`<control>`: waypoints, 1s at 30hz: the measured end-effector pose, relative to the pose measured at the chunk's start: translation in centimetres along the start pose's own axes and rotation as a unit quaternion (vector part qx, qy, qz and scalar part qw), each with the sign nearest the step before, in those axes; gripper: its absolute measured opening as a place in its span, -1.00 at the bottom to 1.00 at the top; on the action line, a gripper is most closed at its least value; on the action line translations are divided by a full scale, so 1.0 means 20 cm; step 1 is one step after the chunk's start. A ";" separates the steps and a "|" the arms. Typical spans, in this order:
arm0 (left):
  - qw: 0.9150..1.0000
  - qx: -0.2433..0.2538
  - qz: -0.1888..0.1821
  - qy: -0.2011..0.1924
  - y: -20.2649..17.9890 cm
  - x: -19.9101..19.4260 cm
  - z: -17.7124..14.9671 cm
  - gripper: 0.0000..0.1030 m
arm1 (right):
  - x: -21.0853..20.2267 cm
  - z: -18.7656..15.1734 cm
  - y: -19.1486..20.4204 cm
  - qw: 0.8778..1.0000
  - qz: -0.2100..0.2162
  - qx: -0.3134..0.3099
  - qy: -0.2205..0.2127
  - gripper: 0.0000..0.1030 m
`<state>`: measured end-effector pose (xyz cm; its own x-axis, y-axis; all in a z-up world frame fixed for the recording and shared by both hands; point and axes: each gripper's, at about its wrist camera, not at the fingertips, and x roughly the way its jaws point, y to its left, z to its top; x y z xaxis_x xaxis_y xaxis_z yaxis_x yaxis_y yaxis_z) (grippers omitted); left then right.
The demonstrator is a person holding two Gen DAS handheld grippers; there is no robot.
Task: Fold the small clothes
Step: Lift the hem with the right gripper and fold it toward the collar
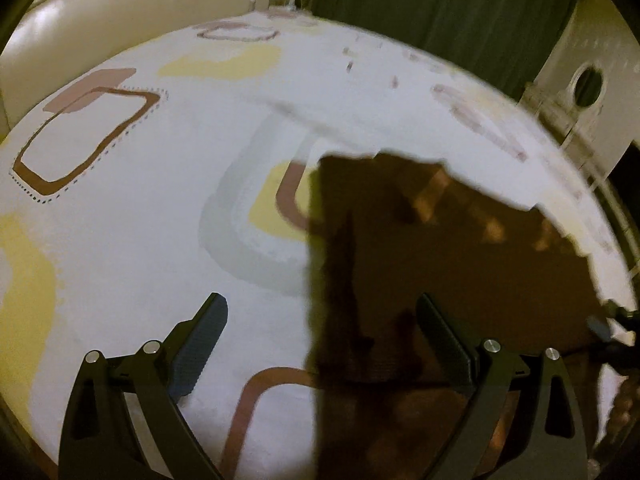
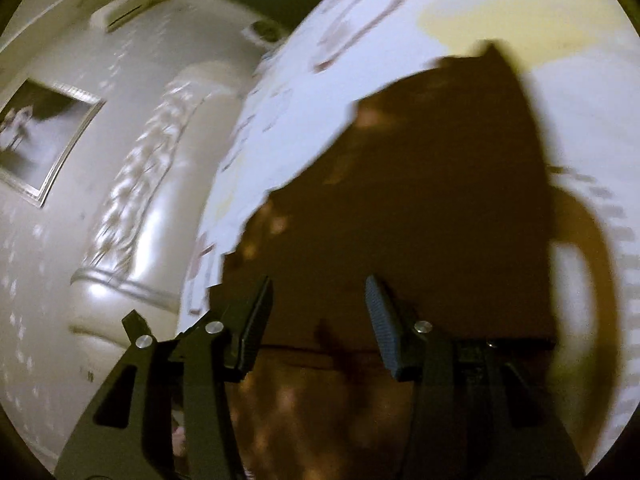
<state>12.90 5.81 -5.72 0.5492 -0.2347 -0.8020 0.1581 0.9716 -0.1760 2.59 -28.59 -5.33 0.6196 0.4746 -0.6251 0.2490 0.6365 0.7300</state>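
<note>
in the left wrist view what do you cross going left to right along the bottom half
yellow patch on the sheet → left finger of the left gripper → grey curved band → dark brown garment → right finger, over the garment

Behind the patterned white bedspread (image 1: 160, 240), a padded cream headboard (image 1: 120, 12), dark green curtain (image 1: 440, 8) and, on the wall, a framed picture (image 2: 44, 140).
</note>
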 end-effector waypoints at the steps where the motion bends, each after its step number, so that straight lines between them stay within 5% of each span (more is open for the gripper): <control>1: 1.000 0.000 0.008 0.009 0.01 0.03 -0.01 0.83 | -0.03 0.00 -0.05 1.000 -0.005 0.008 -0.005 -0.08; 6: 1.000 0.018 0.023 0.008 0.00 0.05 -0.02 0.83 | -0.09 0.01 -0.17 0.999 0.020 0.034 -0.022 -0.19; 15: 0.999 0.028 -0.016 0.028 0.07 -0.15 -0.15 0.83 | -0.45 -0.08 -0.22 0.999 -0.006 0.010 -0.041 0.08; 24: 0.991 0.055 -0.091 0.075 0.16 -0.42 -0.49 0.83 | -0.69 -0.38 -0.38 0.999 0.016 0.021 0.030 0.08; 30: 0.989 0.063 -0.103 0.088 0.18 -0.50 -0.61 0.83 | -0.69 -0.49 -0.32 0.996 0.035 0.004 0.080 0.08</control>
<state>-2.00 11.97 -5.31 0.3448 -0.4084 -0.8452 0.3596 0.8892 -0.2829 -14.95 -33.29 -4.11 0.5097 0.6087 -0.6080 0.2152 0.5940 0.7751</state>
